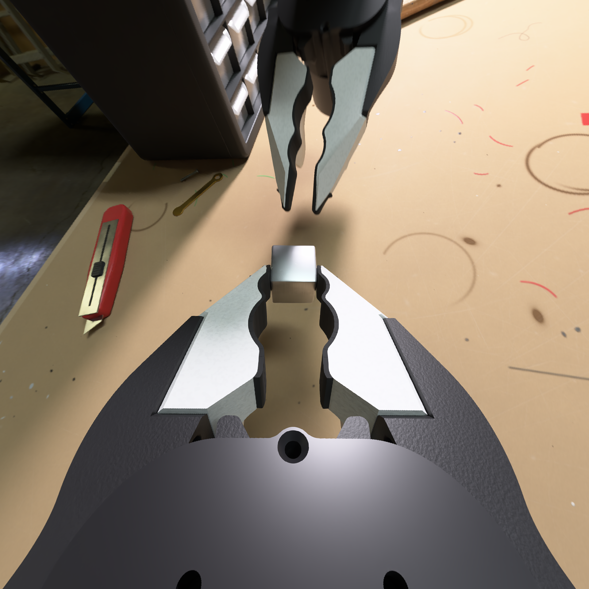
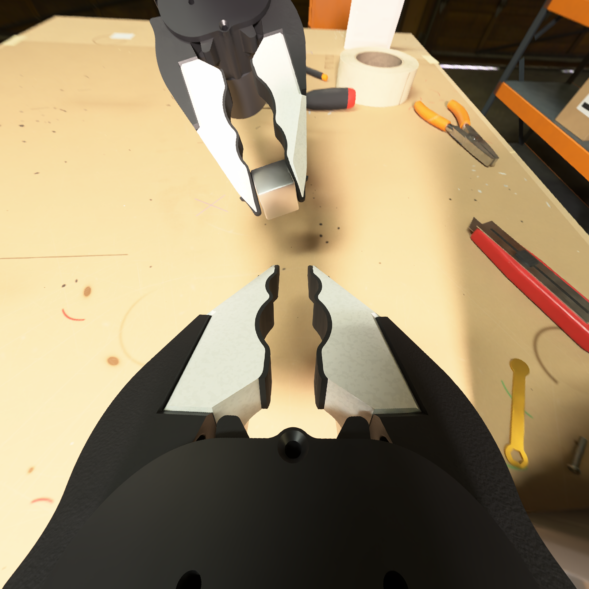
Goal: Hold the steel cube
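The steel cube (image 1: pixel 293 269) is a small shiny block pinched between the fingertips of my left gripper (image 1: pixel 293 275), which is shut on it. In the right wrist view the cube (image 2: pixel 274 185) hangs in the left gripper (image 2: pixel 278 202) a little above the tan workbench (image 2: pixel 95 191), with its shadow below. My right gripper (image 2: pixel 293 271) faces the left one from close by, its fingers a narrow gap apart with nothing between them. It also shows in the left wrist view (image 1: pixel 301 208), just beyond the cube and not touching it.
A red utility knife (image 1: pixel 106 264) and a yellow wrench (image 1: pixel 197 194) lie near the bench edge, beside a dark drawer cabinet (image 1: pixel 178 73). A tape roll (image 2: pixel 376 76), a black screwdriver handle (image 2: pixel 331 98), orange pliers (image 2: pixel 455 127) and a bolt (image 2: pixel 577 454) also show.
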You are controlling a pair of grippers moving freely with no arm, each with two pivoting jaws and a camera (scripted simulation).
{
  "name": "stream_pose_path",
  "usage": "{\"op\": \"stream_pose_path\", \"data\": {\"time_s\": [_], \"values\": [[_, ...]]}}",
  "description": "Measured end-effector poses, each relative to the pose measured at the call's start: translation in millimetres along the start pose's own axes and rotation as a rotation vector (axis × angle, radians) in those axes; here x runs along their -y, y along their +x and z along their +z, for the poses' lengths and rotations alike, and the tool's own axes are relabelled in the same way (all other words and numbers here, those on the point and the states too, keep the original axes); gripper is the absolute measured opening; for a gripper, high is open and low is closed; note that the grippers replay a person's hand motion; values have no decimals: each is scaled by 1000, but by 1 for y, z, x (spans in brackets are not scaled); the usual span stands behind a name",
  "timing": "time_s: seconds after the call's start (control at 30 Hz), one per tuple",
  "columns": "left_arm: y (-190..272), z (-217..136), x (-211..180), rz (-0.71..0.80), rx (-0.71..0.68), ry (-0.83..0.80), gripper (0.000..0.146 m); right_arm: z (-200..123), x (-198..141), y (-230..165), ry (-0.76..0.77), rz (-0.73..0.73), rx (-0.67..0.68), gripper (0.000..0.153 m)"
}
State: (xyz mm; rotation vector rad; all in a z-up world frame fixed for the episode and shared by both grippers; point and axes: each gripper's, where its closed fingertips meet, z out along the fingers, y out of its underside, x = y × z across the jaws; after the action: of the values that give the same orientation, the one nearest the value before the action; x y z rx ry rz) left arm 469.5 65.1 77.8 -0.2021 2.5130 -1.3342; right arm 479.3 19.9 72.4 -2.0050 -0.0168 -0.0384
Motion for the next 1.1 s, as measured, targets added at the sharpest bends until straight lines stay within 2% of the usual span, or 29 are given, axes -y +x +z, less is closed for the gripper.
{"op": "stream_pose_path", "data": {"time_s": [0.13,0.3,0.4,0.6,0.7,1.0,1.1], "values": [[-6,6,8,-29,10,-6,28,8,-5,3,2,1,49,18],[-7,15,17,-95,-57,-21,28,19,-6,0,-12,15,99,18],[-11,18,12,-111,-56,-56,28,24,-10,1,-57,17,95,13],[-8,17,6,-160,-87,-50,28,30,-8,0,-29,25,108,12],[-7,17,0,-121,-80,-84,28,30,-7,-1,-11,59,87,3],[1,14,-5,86,-163,-18,28,34,-6,-6,23,101,84,2],[3,15,-5,80,-189,1,28,35,-5,-8,20,71,78,2]]}}
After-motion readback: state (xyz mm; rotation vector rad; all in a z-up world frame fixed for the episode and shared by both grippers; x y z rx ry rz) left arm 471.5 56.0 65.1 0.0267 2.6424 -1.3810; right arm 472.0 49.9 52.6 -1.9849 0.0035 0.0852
